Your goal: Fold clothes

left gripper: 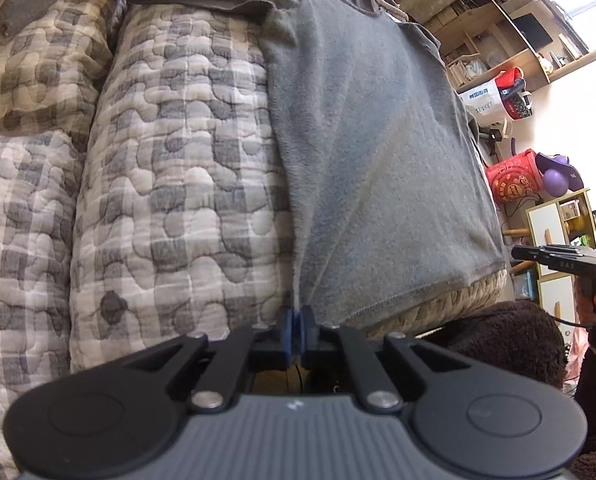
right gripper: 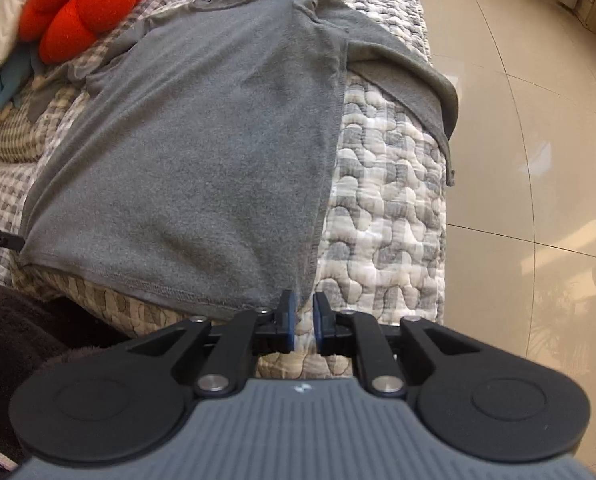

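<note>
Fingers of the left gripper (left gripper: 297,322) clench 1 hem corner of the grey fleece top (left gripper: 378,152) on the quilted checked sofa cover (left gripper: 178,160); the right gripper (right gripper: 303,322), parted, sits at the opposite hem corner, the top's long axis running away from both

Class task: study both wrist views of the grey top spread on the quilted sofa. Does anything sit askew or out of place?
Yes. One sleeve of the grey top hangs over the quilted sofa's edge rather than lying flat. The hem is uneven too: the left gripper pinches its corner into creases, while the right gripper has jaws slightly apart beside the other corner.
</note>
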### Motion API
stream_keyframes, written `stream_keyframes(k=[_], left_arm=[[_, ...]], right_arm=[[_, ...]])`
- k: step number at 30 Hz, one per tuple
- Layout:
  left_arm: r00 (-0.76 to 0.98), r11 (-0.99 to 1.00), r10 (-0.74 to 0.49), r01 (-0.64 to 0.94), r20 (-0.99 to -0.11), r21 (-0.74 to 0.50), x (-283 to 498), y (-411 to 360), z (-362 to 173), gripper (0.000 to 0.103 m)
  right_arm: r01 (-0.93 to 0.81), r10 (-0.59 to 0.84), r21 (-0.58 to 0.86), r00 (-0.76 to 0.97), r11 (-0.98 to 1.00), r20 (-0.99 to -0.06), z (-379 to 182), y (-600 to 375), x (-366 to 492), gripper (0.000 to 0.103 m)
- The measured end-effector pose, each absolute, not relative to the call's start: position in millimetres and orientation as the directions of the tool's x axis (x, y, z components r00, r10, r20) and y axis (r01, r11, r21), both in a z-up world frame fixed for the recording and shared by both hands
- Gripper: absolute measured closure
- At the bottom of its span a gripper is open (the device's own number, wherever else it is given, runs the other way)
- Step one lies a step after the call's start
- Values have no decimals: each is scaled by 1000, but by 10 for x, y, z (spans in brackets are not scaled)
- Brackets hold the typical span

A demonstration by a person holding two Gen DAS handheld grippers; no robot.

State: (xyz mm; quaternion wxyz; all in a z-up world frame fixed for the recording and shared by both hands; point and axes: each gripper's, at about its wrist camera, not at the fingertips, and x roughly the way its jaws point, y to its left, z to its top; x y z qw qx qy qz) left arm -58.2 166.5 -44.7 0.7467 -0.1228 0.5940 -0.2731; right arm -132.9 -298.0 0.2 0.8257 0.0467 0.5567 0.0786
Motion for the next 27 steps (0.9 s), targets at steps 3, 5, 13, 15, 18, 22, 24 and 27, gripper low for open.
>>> stream_keyframes(k=[3, 5, 13, 15, 18, 22, 24, 27], left_arm=[[185, 812, -573, 259, -798, -523, -472, 1723, -378, 82], [219, 801, -594, 251, -774, -544, -374, 1765, -343, 67], [362, 871, -491, 199, -792, -450, 211, 1699, -301, 66], [409, 887, -462, 218, -787, -407, 369, 1627, -212, 66], [446, 893, -449, 253, -774, -372, 626, 1502, -113, 65], [461, 902, -425, 284, -779, -324, 933, 1318, -68, 63], [463, 906, -414, 294, -784, -305, 1077, 1223, -72, 63], [467, 910, -400, 306, -788, -280, 1268, 1100, -85, 63]], right_arm=[[-53, 207, 203, 404, 978, -891, 56, -3063, -1262, 74], [-45, 217, 219, 429, 975, -877, 74, -3093, -1181, 62], [0, 240, 275, 488, 962, -839, 76, -3255, -652, 62], [-1, 235, 270, 500, 963, -834, 82, -3282, -496, 62], [-5, 227, 262, 517, 965, -826, 88, -3319, -241, 62], [-17, 222, 251, 525, 968, -822, 59, -3345, 81, 62], [-22, 220, 245, 526, 969, -822, 31, -3353, 245, 62], [-27, 212, 234, 528, 972, -822, -20, -3371, 481, 62]])
